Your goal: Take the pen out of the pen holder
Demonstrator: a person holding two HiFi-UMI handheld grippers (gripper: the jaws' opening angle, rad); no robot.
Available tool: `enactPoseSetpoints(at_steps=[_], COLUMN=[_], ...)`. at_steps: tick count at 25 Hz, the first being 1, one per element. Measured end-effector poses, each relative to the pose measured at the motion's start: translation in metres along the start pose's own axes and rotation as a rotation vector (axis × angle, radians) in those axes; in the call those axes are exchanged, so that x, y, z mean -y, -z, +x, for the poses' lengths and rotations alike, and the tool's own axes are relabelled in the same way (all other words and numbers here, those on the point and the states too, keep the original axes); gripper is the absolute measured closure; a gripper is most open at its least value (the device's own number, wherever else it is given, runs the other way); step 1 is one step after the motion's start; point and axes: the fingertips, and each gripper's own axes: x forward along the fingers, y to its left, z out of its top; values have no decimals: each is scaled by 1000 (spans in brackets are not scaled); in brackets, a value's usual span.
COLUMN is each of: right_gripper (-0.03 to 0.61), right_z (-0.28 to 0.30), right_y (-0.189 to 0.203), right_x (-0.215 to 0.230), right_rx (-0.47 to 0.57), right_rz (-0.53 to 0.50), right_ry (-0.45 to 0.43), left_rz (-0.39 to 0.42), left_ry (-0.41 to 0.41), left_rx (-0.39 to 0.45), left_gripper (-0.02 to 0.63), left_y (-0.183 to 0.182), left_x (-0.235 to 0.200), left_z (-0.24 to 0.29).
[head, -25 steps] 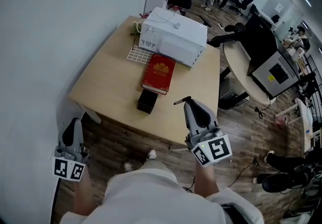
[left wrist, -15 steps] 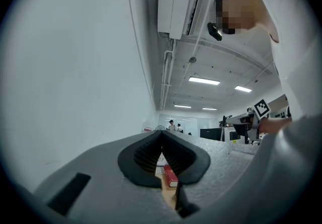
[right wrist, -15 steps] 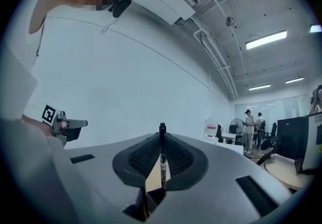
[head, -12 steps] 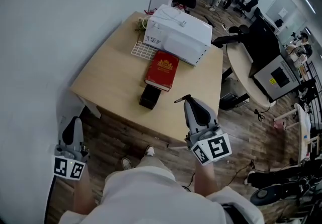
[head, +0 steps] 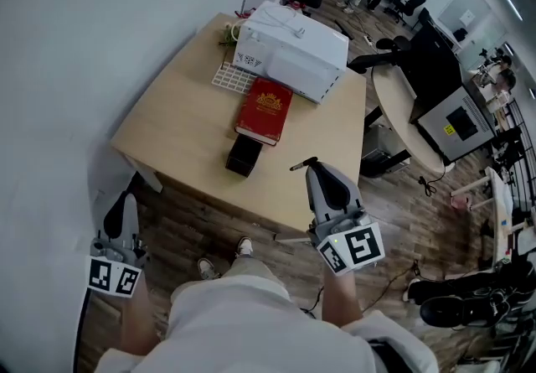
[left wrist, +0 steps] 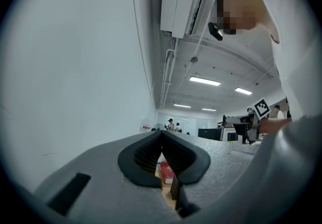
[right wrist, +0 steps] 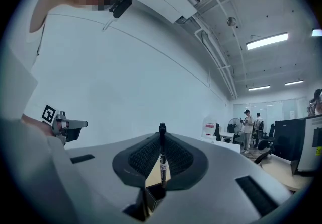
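Note:
The black pen holder [head: 243,155] stands on the wooden table [head: 180,124], just in front of a red book [head: 265,111]. My right gripper [head: 314,165] hovers over the table's near right edge, to the right of the holder. It is shut on a black pen [head: 300,167], which sticks out sideways from the jaws. In the right gripper view the pen [right wrist: 162,160] stands upright between the pads, with the holder [right wrist: 152,197] below it. My left gripper [head: 128,198] hangs off the table's near left corner, shut and empty [left wrist: 161,133].
A large white box [head: 291,49] sits at the table's far end, a white keypad [head: 224,76] beside it. The white wall runs along the left. A round desk with a monitor [head: 435,90] stands to the right, and people and office chairs are far behind.
Only the head view has shifted a little. Both grippers stay where they were, and the right one still holds the pen.

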Motion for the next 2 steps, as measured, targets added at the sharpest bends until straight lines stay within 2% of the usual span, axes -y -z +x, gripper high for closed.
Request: enactPoseSetpoints(at_steps=[2], right_gripper=[549], right_z=[-3], right_y=[1], right_x=[3], right_rx=[1], right_rz=[1], right_ry=[6], left_rz=[-1], left_ry=[7], left_rx=[-1], left_gripper=[601], left_y=[1], left_x=[3], left_z=[3])
